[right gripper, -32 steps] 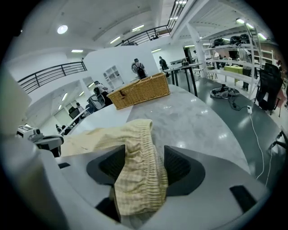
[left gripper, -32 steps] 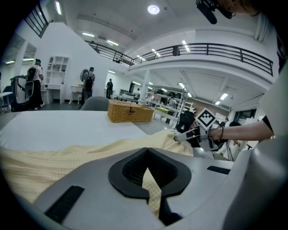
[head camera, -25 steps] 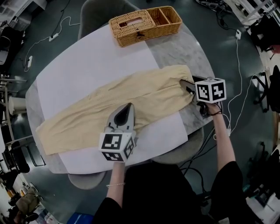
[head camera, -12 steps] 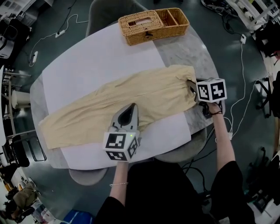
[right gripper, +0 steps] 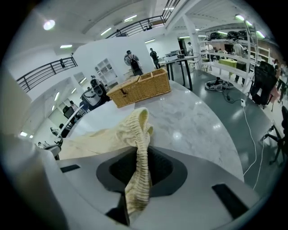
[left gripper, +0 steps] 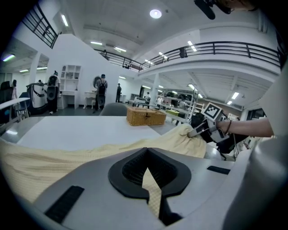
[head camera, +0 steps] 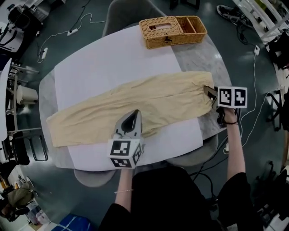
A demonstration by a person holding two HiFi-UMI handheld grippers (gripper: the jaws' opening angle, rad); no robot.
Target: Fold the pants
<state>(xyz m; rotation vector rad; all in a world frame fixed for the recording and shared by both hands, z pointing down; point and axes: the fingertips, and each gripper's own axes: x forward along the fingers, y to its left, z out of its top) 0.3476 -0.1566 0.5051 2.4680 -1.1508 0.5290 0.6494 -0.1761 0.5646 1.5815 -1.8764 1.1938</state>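
The beige pants [head camera: 135, 106] lie stretched across the white sheet [head camera: 104, 63], legs to the left and waistband to the right. My right gripper [head camera: 208, 91] is at the waistband. Its jaws have just been closing, and the gathered waistband [right gripper: 139, 134] is now pinched between them and rises out of my right gripper [right gripper: 139, 179]. My left gripper [head camera: 131, 118] sits at the near edge of the pants, about halfway along. In the left gripper view a thin wedge of cloth [left gripper: 150, 182] is clamped in the narrow slit of my left gripper [left gripper: 146, 173].
A wicker basket [head camera: 174, 30] with a lid stands at the table's far edge. The marble table [head camera: 198, 58] ends just right of the waistband. A grey chair [head camera: 126, 11] is tucked in at the far side, and cables [head camera: 253, 103] trail on the floor to the right.
The right gripper's jaws have closed onto the waistband and lifted it slightly off the table. The left gripper has shifted a little along the near edge of the pants.
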